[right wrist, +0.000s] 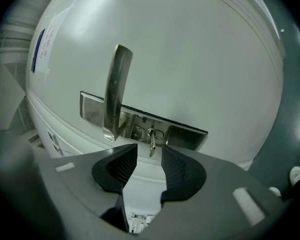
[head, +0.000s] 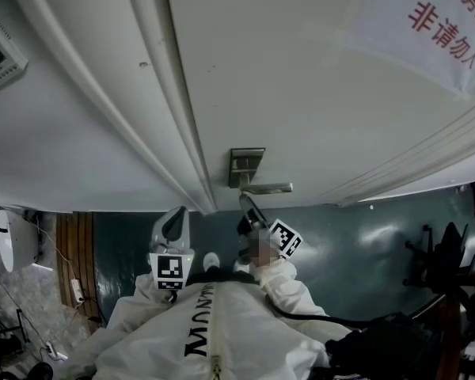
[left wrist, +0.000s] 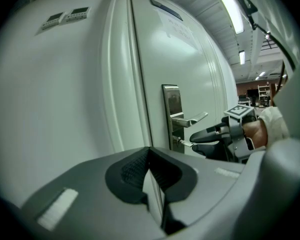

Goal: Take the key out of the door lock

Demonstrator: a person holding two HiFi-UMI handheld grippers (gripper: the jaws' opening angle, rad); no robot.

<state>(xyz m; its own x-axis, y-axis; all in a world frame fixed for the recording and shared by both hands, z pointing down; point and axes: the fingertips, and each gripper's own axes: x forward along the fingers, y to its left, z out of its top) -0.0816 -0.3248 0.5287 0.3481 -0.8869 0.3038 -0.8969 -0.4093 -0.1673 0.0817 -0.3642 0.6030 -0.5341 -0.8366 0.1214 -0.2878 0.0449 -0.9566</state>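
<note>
Blade of the key (right wrist: 151, 145) inside the lock (right wrist: 155, 132); red-lettered notice (head: 447, 18) cropped at head view's edge.

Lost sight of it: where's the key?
Right gripper view: the key sticks out of the lock plate beside the handle, at the mouth of the right claw.

Dim, cool light on my white door, with strong fisheye bending in every view.

From my head camera the door (head: 301, 93) looks grey and flatly lit, and the dark floor (head: 356, 244) carries a soft pale sheen. In my left gripper view the ceiling strip lights (left wrist: 231, 5) glare at the top right, while my left gripper (left wrist: 150, 151), close to the lens, is soft and out of focus. In my right gripper view the door handle (right wrist: 116, 84) gives a dull shine against the evenly bright door. Both gripper views curve straight lines and fall to black at the corners.
</note>
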